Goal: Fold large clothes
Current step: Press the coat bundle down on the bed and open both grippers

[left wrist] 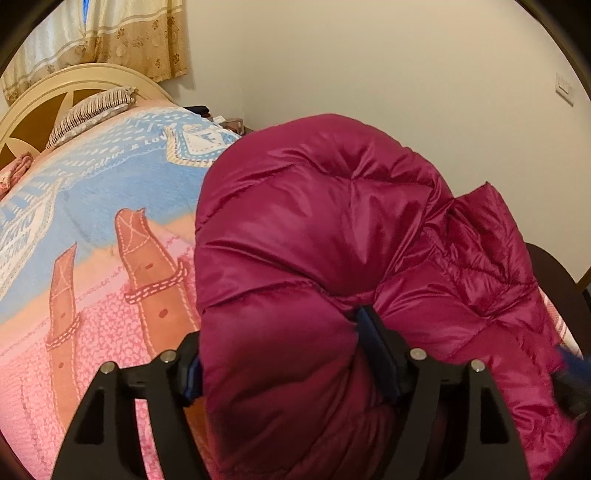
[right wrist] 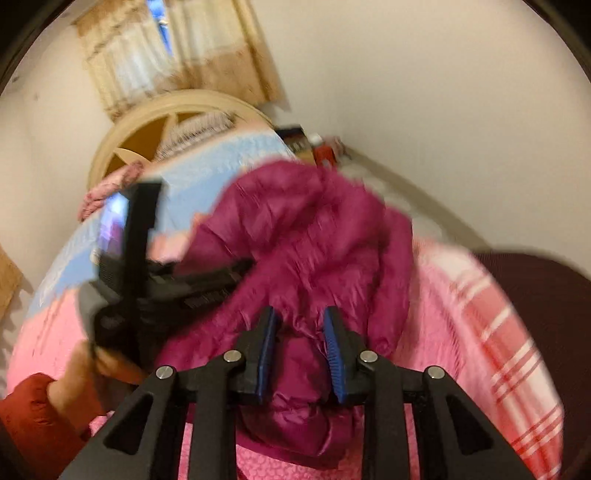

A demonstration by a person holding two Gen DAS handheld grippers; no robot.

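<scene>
A magenta puffer jacket (left wrist: pixel 332 229) lies bunched in a tall heap on the bed's near right part. My left gripper (left wrist: pixel 282 354) stands wide, its blue pads pressed into a thick roll of the jacket from both sides. In the right wrist view, which is blurred, the jacket (right wrist: pixel 314 236) fills the middle. My right gripper (right wrist: pixel 301 350) pinches a narrower fold of it between its blue pads (right wrist: pixel 267 350). The left gripper's body (right wrist: pixel 147 295) shows to the left of the heap, held by a hand (right wrist: pixel 70 387) in a red sleeve.
The bed carries a pink and blue patterned blanket (left wrist: pixel 92 221), with a striped pillow (left wrist: pixel 92 110) and a cream headboard (left wrist: pixel 37 107) at the far end. Behind the headboard hang curtains (left wrist: pixel 122 33). A dark rounded piece of furniture (right wrist: pixel 535 295) stands at the right, and small clutter (right wrist: pixel 317 147) by the wall.
</scene>
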